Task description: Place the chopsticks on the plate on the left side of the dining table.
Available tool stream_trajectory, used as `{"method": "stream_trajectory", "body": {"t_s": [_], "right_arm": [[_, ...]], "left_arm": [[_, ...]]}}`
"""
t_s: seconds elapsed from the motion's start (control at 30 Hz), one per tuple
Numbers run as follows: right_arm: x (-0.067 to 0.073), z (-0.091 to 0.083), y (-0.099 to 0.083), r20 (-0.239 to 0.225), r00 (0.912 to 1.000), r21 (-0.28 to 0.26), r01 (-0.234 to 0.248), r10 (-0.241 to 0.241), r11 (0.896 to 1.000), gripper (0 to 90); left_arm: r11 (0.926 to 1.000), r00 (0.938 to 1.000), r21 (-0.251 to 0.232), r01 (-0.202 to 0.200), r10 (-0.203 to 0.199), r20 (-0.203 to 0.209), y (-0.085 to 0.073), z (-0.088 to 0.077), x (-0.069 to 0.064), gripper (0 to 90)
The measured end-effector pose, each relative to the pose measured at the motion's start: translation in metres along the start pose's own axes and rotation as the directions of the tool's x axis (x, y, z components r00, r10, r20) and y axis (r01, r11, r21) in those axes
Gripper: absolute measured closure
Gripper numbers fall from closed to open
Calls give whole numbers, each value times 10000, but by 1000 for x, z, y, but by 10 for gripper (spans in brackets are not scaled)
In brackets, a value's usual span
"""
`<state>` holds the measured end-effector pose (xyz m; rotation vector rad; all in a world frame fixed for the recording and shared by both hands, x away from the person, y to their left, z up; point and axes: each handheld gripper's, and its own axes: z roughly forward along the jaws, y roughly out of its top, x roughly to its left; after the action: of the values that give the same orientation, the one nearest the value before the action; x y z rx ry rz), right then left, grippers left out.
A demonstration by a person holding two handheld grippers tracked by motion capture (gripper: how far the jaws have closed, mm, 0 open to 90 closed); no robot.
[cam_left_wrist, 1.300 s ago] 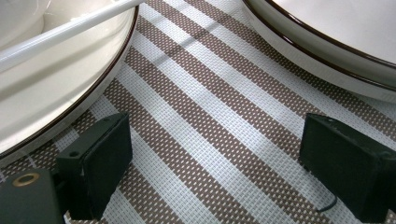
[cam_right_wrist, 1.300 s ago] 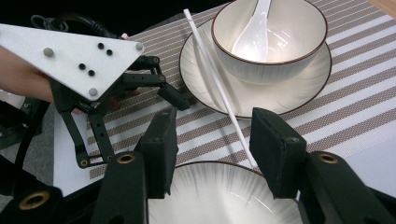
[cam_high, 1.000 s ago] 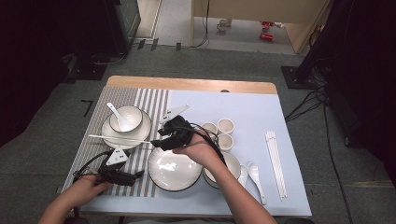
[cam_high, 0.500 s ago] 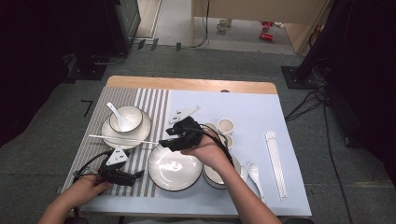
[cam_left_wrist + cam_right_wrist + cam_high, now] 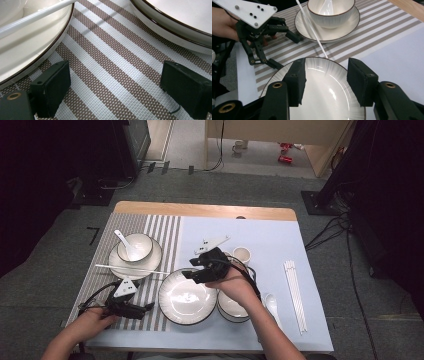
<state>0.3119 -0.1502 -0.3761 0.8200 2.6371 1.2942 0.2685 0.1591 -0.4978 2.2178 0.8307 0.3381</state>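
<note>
Now hovering half-open and empty over the round white dark-rimmed plate (image 5: 322,92), right gripper (image 5: 326,82), seemingly lining up to grip its rim. Resting wide open on the brown-and-white striped woven mat (image 5: 112,75), left gripper (image 5: 120,87), holding nothing. Farther off, sitting in a saucer, small white bowl (image 5: 329,11) cradling a white spoon (image 5: 123,242), white chopstick (image 5: 312,27) lying across.

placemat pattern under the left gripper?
Brown and white woven stripes on the placemat; left gripper view shows it best.
</note>
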Motion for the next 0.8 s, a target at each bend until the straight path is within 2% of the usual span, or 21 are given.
{"method": "stream_trajectory", "body": {"t_s": [0.8], "right_arm": [[-13, -31, -25, 161, 9999, -57, -62, 63, 10000, 476]], "left_arm": [[10000, 10000, -1, 6, -6, 2, 0, 0, 0, 95]]}}
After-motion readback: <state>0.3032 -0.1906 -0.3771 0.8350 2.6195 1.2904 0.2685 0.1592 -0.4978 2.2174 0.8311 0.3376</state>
